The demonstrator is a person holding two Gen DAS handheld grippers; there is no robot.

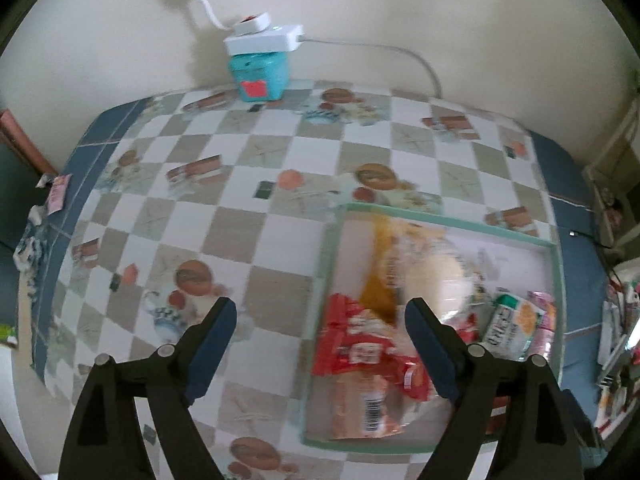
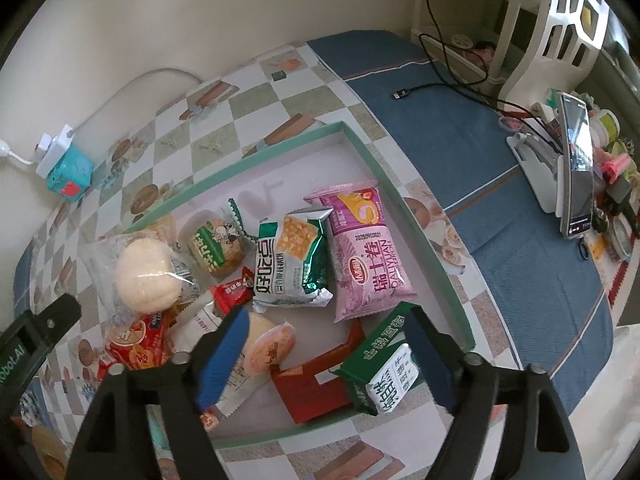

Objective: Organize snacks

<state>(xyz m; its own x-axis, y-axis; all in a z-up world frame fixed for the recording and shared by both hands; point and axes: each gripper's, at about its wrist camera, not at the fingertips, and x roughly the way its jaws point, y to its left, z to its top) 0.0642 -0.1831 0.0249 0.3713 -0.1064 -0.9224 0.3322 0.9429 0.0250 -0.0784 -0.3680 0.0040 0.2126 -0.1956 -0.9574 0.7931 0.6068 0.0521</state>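
A shallow tray with a green rim [image 2: 420, 232] lies on the checked tablecloth and holds several wrapped snacks. Among them are a pink packet [image 2: 364, 248], a green-and-white cracker packet [image 2: 292, 260] and a pale bun in clear wrap [image 2: 144, 276]. My right gripper [image 2: 328, 356] stands open over the tray's near end. Between its fingers lie a red box [image 2: 312, 388], a round orange cake [image 2: 268, 344] and a green packet [image 2: 380, 372], which leans by the right finger. My left gripper [image 1: 324, 340] is open with nothing in it, above the tray's left rim [image 1: 320, 280] and a red packet [image 1: 352, 344].
A teal box with a white power strip on top [image 1: 260, 76] stands at the wall. On the blue cloth to the right are a black cable [image 2: 440, 84], a phone on a stand [image 2: 576, 168] and small clutter. A white chair [image 2: 560, 20] is behind.
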